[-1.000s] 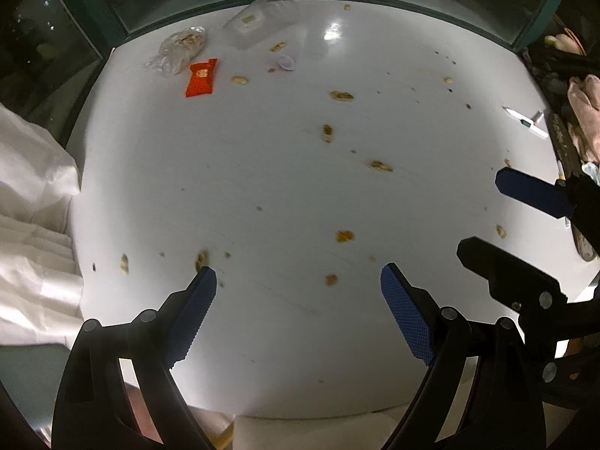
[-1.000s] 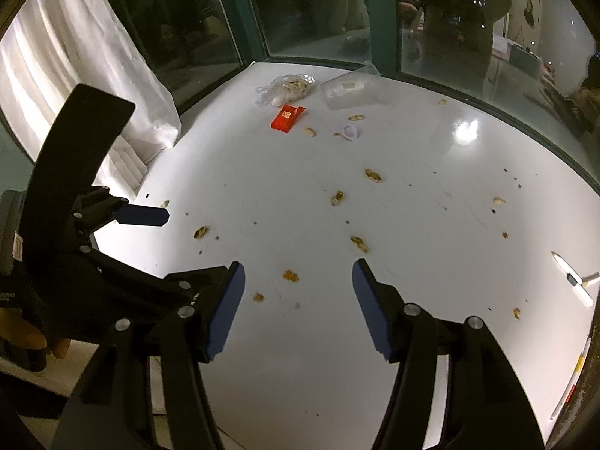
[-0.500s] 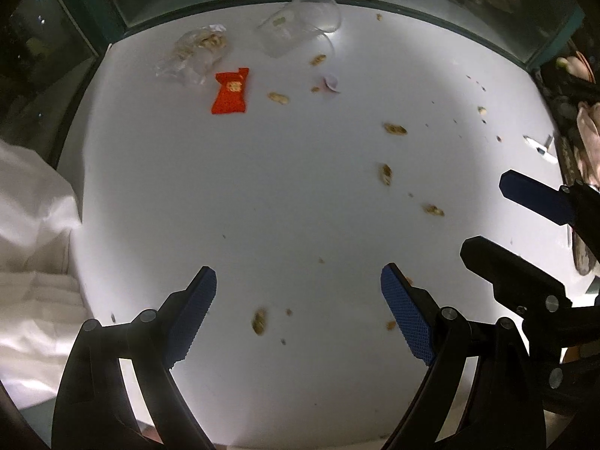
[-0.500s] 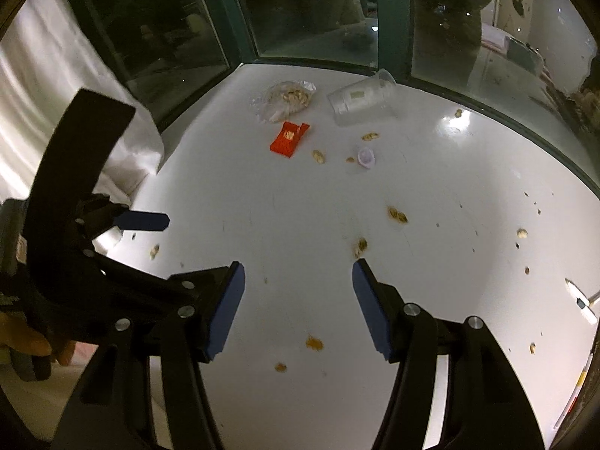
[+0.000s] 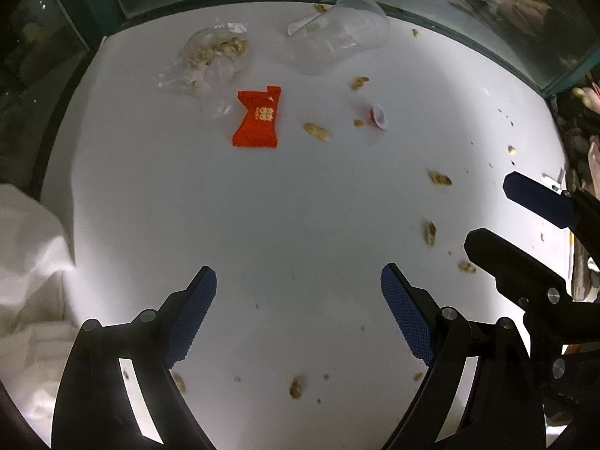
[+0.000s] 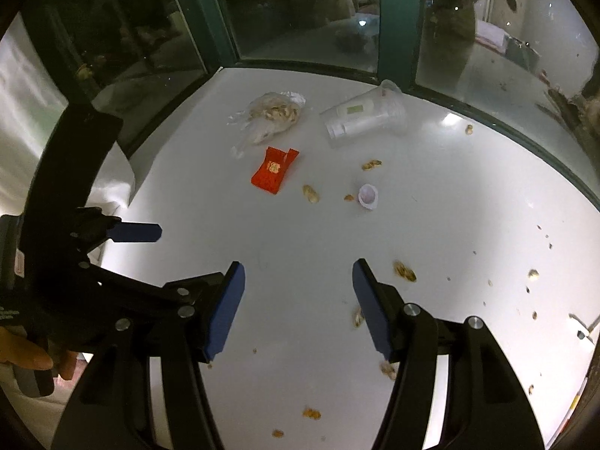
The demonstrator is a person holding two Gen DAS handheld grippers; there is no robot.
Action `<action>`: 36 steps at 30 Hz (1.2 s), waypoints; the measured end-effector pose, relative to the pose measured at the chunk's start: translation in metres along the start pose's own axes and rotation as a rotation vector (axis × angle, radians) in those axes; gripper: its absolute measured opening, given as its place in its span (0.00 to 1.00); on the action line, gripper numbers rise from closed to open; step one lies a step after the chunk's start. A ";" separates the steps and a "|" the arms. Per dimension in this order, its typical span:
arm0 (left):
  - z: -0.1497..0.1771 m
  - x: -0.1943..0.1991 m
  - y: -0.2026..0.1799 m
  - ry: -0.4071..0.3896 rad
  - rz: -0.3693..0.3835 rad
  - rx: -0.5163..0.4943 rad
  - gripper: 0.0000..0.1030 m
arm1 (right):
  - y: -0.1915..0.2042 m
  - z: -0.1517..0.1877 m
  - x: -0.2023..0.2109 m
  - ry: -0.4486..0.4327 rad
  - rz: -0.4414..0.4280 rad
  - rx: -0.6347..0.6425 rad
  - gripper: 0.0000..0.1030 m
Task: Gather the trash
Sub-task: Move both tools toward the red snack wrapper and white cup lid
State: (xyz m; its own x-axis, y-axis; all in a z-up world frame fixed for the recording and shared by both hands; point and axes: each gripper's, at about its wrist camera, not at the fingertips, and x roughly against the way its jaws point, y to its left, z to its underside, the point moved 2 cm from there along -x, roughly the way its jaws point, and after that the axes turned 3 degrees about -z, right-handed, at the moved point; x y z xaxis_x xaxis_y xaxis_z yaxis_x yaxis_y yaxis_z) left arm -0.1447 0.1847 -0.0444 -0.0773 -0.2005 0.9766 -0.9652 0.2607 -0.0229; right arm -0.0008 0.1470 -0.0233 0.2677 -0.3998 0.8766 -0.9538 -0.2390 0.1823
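Trash lies at the far side of the white table [image 5: 300, 206]: a red wrapper [image 5: 258, 120] [image 6: 274, 169], a clear bag of peanut shells [image 5: 210, 62] [image 6: 272, 114], a tipped clear plastic cup [image 5: 337, 33] [image 6: 363, 116] and a small white lid [image 5: 378, 116] [image 6: 367, 195]. Peanut shells [image 5: 317, 131] [image 6: 310, 193] are scattered about. My left gripper [image 5: 299, 300] is open and empty above the table. My right gripper [image 6: 298, 296] is open and empty, and shows at the right of the left wrist view [image 5: 498, 217].
Dark windows with green frames [image 6: 397, 18] border the table's far edge. A white cloth [image 5: 26, 281] hangs at the left. Cluttered items [image 5: 581, 142] sit past the table's right edge.
Both grippers have moved forward toward the far trash, which now appears larger and nearer. Both stay open.
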 end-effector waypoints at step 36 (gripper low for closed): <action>-0.125 -0.121 0.012 -0.020 -0.053 -0.056 0.84 | -0.082 -0.058 -0.129 0.040 0.098 -0.020 0.56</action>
State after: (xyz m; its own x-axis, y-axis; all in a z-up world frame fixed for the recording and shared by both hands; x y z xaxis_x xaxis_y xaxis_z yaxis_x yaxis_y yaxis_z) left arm -0.1160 0.3306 -0.1358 -0.0314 -0.2338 0.9718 -0.9525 0.3018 0.0418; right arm 0.0349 0.2694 -0.1260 0.1679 -0.3842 0.9079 -0.9777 -0.1828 0.1034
